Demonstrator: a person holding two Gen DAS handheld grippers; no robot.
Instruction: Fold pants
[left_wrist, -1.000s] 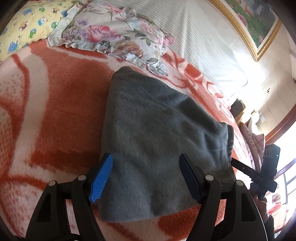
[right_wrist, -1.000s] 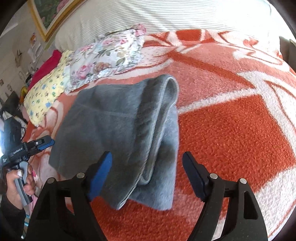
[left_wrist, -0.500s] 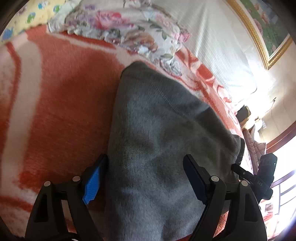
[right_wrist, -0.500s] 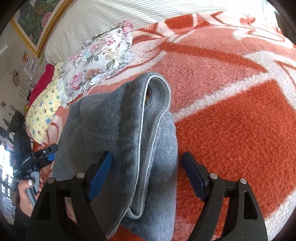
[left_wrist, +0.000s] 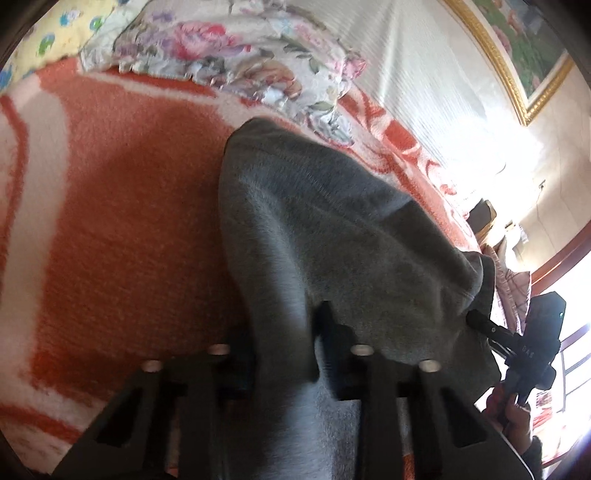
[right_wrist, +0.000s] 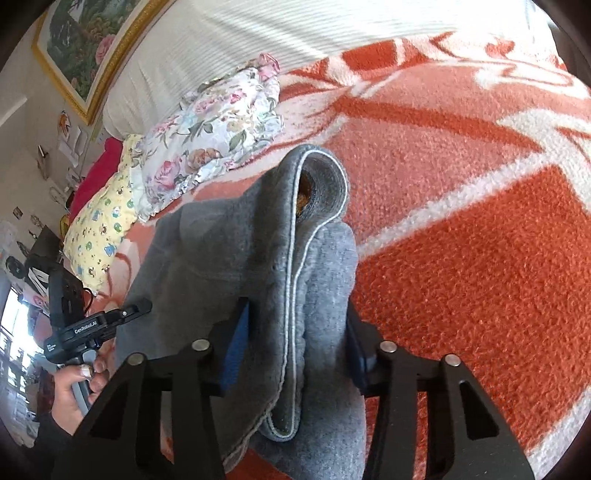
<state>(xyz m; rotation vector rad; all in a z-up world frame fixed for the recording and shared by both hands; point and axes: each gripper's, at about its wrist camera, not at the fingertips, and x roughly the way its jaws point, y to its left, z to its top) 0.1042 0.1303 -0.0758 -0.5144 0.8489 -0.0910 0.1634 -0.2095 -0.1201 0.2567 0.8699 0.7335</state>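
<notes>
- Pants (left_wrist: 332, 236): grey fleece sweatpants, already folded into a thick bundle, lie on the bed over an orange-and-white blanket (left_wrist: 122, 206).
- In the left wrist view the bundle runs from 12 o'clock, near a floral pillow (left_wrist: 236, 51), down to 6 o'clock, where it passes between the jaws.
- The left gripper (left_wrist: 284, 343) has just been closing its jaws; they now pinch a ridge of the grey fabric, which bunches up between them.
- The right gripper (right_wrist: 295, 332) has also just been closing; its blue-padded jaws press on both sides of the stacked layers at the pants' other end, the pale-stitched hem hanging between them at 6 o'clock.
- In the right wrist view the fold stands up as an open loop at 12 o'clock, with a dark hollow inside it.
- Seen from the right, the left gripper's black body sits at 8 o'clock, held by a hand (right_wrist: 79, 380) with a dark sleeve at the wrist.
- Seen from the left, the right gripper's body is at 4 o'clock against the bright window light, touching the edge of the pants.
- A yellow printed pillow (right_wrist: 103, 225) lies just beside the floral one, at 9 o'clock in the right view, with a red cushion (right_wrist: 98, 166) beyond it.
- A white ribbed headboard (right_wrist: 258, 40) and a gold-framed painting (right_wrist: 88, 44) fill the top of that view.
</notes>
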